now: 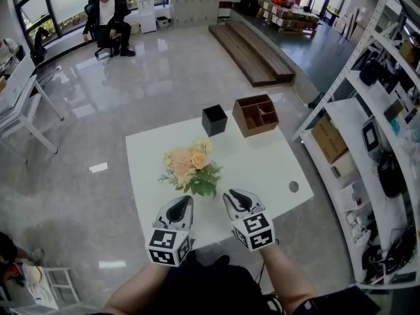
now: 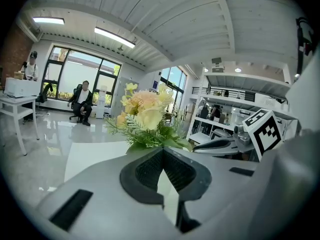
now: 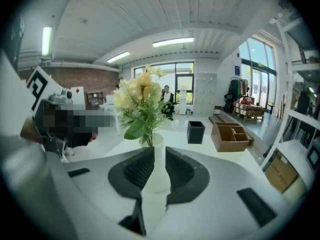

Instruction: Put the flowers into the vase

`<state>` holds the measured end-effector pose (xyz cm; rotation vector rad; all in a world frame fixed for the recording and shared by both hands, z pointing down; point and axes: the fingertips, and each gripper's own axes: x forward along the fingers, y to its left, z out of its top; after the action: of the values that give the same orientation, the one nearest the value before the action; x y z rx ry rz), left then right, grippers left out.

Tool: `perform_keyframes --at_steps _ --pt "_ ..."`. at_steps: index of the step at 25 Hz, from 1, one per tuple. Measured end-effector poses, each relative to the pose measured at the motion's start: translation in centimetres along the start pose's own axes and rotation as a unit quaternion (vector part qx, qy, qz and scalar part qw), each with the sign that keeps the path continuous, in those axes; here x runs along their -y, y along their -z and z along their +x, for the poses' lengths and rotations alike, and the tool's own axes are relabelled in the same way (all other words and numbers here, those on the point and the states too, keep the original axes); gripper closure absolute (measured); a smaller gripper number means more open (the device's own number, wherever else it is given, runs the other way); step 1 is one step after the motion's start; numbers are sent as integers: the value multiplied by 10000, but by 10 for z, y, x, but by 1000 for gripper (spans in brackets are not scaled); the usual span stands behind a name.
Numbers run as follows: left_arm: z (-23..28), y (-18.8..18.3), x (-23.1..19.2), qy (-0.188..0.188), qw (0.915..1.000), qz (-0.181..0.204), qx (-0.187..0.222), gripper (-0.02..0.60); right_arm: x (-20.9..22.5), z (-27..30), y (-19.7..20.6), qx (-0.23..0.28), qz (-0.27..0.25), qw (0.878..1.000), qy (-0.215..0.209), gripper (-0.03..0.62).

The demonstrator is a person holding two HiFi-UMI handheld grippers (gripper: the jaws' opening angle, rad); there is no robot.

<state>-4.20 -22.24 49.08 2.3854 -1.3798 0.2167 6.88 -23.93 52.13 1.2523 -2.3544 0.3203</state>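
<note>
**Flowers stand in the vase, both grippers empty beside it**

A white table (image 1: 262, 169) stands on a glossy grey tiled floor (image 1: 131, 90) in a bright, wide room. The flowers (image 1: 190, 166) sit left of the table's middle: peach, cream and pale yellow blooms bunched close, with green leaves and ferny sprigs spreading below them. Their stems stand upright in a slim white vase (image 3: 156, 143), which the head view hides under the leaves.

At 12 o'clock from the flowers a small black box (image 1: 214, 119) sits near the far edge, open on top. At 1 o'clock, just beside it, is a wooden box (image 1: 256, 114) split into compartments. A small round grey disc (image 1: 293, 186) lies at 4 o'clock, near the table's right edge. Well off at 11 o'clock a person (image 1: 105, 18) sits in a chair by the windows, and shelves (image 1: 367, 130) crowd the room at 3 o'clock.

The left gripper (image 1: 182, 203) hangs at 6 o'clock from the flowers, close under the leaves. Its jaw tips meet and nothing is between them. The right gripper (image 1: 235, 199) is at 5 o'clock, near the leaves but apart from them. Its jaws stand a narrow gap apart and grip nothing; the vase shows through the gap, beyond the tips, with nothing else between gripper and vase
</note>
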Motion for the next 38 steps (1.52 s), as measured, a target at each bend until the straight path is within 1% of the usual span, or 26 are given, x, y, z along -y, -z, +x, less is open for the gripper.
perform_keyframes --at_steps 2,5,8,11,15,25,32,38 --pt "-2 -2 3 17 10000 11 21 578 10 -15 -8 422 449 9980 102 537" --pt "-6 -5 9 35 10000 19 74 578 17 -39 -26 1146 956 9885 241 560" --pt "-9 -8 12 26 9999 8 122 578 19 -57 -40 1641 1119 9791 431 576" --pt "-10 -12 14 9 9999 27 164 578 18 -64 -49 1852 1151 9746 501 585" --pt "-10 -16 19 41 9998 -2 213 578 15 -67 -54 1980 1163 9724 408 589" --pt "-12 -25 21 6 9994 38 332 578 13 -69 -56 2011 1003 9732 498 591" --pt "-9 -27 23 39 9994 83 348 578 9 -66 -51 1815 929 9780 451 591" --pt "-9 -25 24 71 9994 53 343 578 7 -66 -48 1784 932 9785 441 591"
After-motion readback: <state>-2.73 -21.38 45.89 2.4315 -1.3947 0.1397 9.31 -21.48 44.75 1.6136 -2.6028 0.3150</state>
